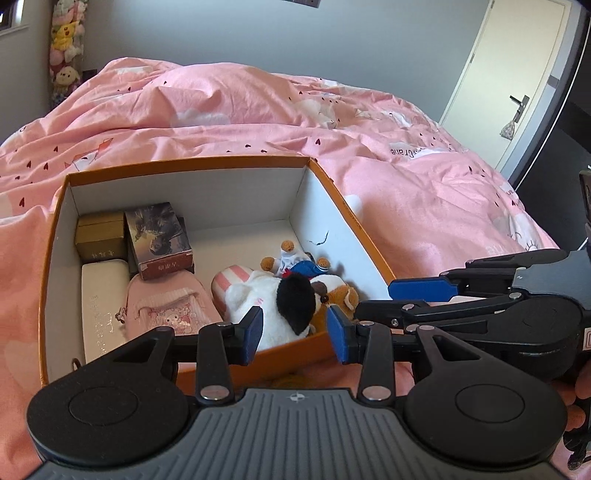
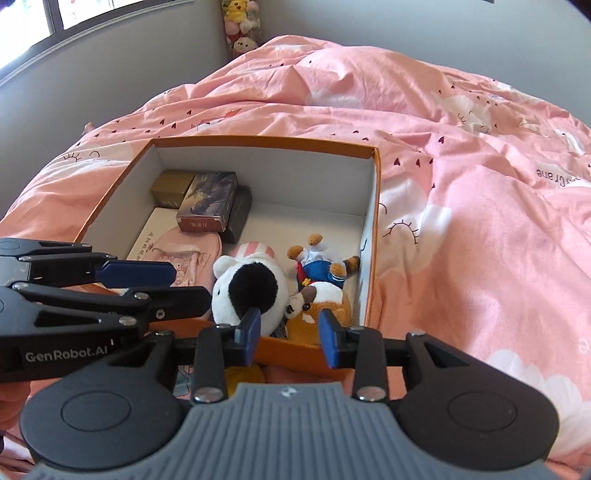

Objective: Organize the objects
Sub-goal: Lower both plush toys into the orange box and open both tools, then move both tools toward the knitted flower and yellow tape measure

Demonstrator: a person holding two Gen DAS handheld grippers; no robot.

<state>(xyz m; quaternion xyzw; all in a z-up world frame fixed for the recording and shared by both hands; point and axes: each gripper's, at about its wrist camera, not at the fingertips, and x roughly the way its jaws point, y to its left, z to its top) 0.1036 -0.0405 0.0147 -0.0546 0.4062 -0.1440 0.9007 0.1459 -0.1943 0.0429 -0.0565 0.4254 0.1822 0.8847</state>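
An orange box point(image 1: 236, 164) with a white inside lies on the pink bed. It holds a gold box point(image 1: 99, 240), a dark picture box point(image 1: 160, 236), a flat white box point(image 1: 98, 310), a pink pouch point(image 1: 166, 306), a white and black plush point(image 1: 284, 306), a brown plush point(image 2: 321, 310) and a small bear in blue point(image 2: 321, 267). My left gripper point(image 1: 295, 334) hangs open over the box's near wall, with nothing between its pads. Beside it, my right gripper point(image 2: 290, 338) is open over the same wall, near the brown plush. Each gripper shows side-on in the other's view.
Rumpled pink bedding point(image 1: 424, 206) surrounds the box. A small yellow object point(image 2: 243, 376) lies on the bedding under my right gripper, before the box's near wall. Stuffed toys point(image 1: 66, 44) hang in the far corner. A white door point(image 1: 513, 77) stands at the right, a window point(image 2: 55, 18) at the left.
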